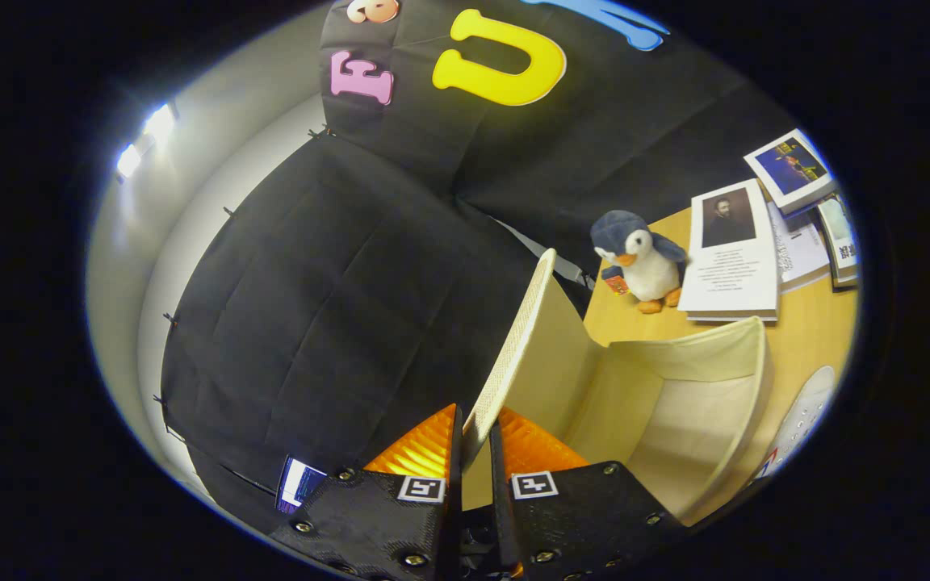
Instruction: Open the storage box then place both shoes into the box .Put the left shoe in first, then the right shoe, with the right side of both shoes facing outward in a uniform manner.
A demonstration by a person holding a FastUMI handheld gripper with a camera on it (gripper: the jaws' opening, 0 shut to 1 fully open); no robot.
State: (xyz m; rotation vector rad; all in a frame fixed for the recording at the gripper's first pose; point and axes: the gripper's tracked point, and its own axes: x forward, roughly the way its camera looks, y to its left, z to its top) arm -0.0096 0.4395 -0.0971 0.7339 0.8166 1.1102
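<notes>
A cream fabric storage box (699, 403) stands on the wooden table (804, 331), its inside bare and in full sight. Its lid (513, 347) is swung up almost upright along the box's left side. My gripper (477, 440) is shut on the lid's near edge, one finger on each face of it. A white shoe (804, 420) lies on the table just beyond the box's right wall, only part of it in sight.
A plush penguin (643, 258) stands on the table behind the box, with a small orange tag beside it. Several books (735, 250) lie flat past the penguin. The black cloth wall hangs close to the left of the lid.
</notes>
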